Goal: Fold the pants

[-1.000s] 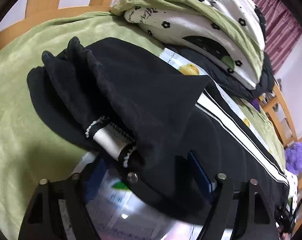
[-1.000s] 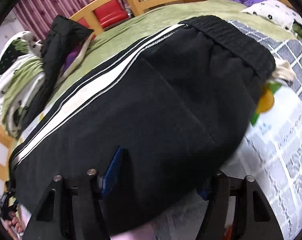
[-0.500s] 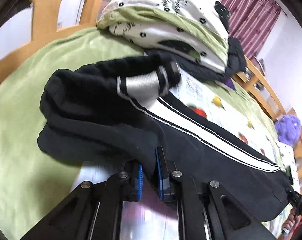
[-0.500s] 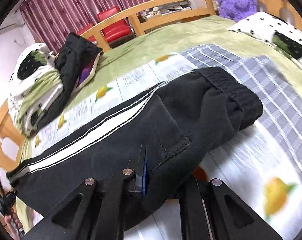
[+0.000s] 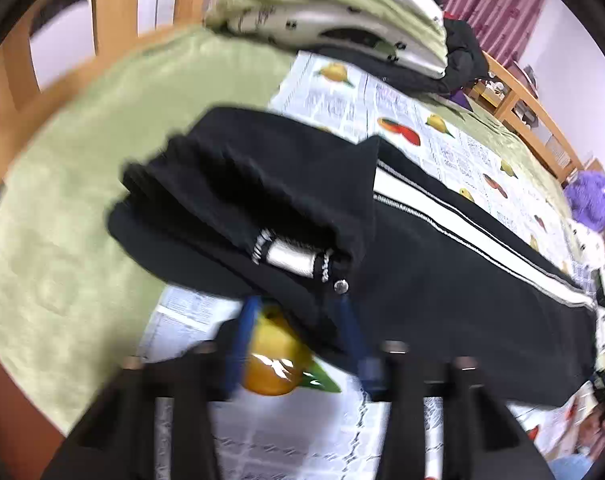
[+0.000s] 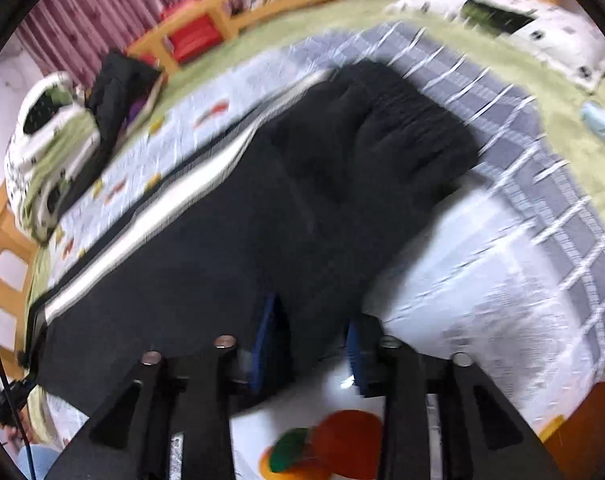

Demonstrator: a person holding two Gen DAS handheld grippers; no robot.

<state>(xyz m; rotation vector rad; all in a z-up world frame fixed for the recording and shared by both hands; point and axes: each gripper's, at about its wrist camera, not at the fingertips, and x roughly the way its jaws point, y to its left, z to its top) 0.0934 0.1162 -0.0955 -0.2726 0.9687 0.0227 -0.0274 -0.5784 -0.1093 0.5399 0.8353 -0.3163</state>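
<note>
A green bedspread (image 5: 74,184) covers the bed, with a fruit-printed newspaper cloth (image 5: 454,148) laid over it and a grey checked sheet (image 6: 550,184) toward three o'clock in the right wrist view; on these lie the black pants (image 5: 422,280). In the left wrist view a stack of flower-print bedding (image 5: 342,12) sits at twelve o'clock with a dark garment (image 5: 462,52) against it, a wooden bed rail (image 5: 534,120) runs toward two o'clock, and a purple plush toy (image 5: 592,200) rests at three o'clock. Nothing lies on top of the pants. Their long axis runs from nine o'clock to four o'clock in that view, the white side stripe (image 5: 482,236) following it; the cuff end, folded back on itself with a white ribbed band (image 5: 290,258) showing, points to nine o'clock. In the right wrist view the gathered waistband (image 6: 414,120) points to one o'clock and the legs trail to eight o'clock. The left gripper (image 5: 298,340) has its jaws parted and opening, a black fabric edge between the blue pads, which do not press on it. The right gripper (image 6: 310,344) is likewise opening, a fold of pants hanging between its pads without being pinched
</note>
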